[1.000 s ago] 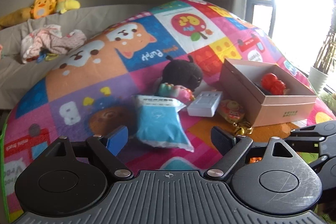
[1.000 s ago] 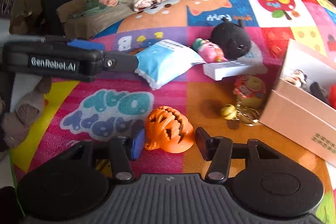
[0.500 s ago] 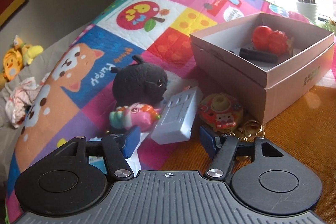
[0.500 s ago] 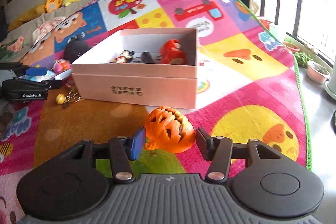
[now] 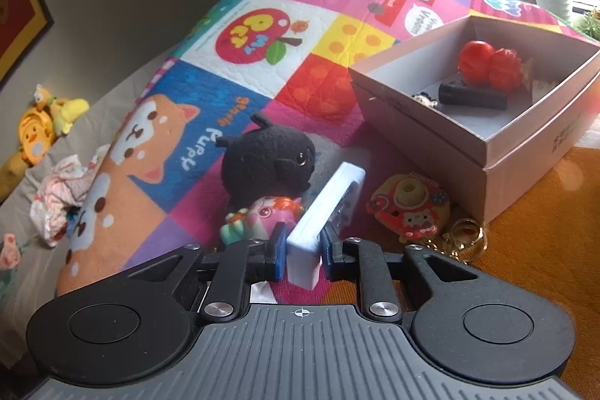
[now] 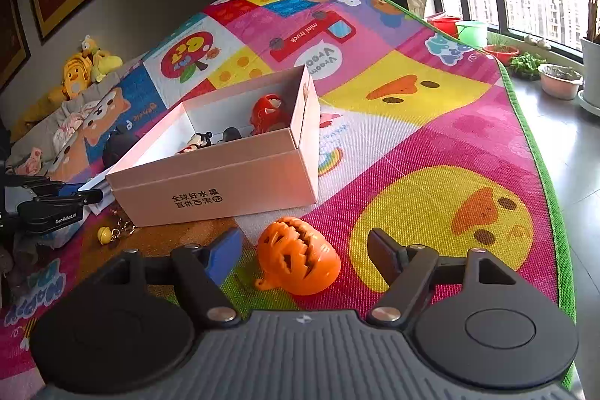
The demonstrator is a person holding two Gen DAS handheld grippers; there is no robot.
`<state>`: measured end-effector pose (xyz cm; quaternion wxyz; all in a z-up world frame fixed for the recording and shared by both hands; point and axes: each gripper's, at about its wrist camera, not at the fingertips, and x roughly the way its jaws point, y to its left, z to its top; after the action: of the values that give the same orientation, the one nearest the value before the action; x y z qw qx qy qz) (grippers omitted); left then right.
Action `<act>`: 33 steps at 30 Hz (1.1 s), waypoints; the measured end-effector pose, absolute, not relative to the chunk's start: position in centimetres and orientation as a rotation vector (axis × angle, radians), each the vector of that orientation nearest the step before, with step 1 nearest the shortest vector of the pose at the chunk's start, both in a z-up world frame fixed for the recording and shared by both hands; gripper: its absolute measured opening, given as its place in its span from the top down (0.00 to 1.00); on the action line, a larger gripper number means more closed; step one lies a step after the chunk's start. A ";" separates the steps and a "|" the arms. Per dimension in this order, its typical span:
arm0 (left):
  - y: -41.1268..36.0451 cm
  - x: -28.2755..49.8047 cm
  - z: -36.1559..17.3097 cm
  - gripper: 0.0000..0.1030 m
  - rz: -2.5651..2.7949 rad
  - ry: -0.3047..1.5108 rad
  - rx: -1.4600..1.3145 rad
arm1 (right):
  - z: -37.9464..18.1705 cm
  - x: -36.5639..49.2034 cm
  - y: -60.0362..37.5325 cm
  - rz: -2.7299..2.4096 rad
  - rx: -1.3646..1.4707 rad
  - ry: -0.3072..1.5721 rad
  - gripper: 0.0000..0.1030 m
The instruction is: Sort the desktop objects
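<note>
The left gripper has its jaws closed on the near end of a white flat rectangular block, which lies on the colourful play mat beside a black plush toy. The right gripper has just been opening; its jaws stand wide around an orange pumpkin-face toy without touching it. This toy rests on the mat, just in front of the pink cardboard box with printed Chinese characters. The mat reads "mini truck" and "Vroom".

Both wrist cams low, close, share pink box
</note>
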<state>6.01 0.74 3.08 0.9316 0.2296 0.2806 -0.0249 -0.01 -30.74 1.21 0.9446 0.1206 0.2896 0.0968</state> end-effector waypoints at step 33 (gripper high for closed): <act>2.6 -3.5 3.0 0.25 -0.273 0.879 -0.112 | 1.2 -0.3 -30.6 0.168 0.239 0.569 0.06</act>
<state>-3.54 2.61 2.96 0.8945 -0.0538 0.4239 -0.1316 -0.34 -30.55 1.22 0.9493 0.1173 0.2796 0.0825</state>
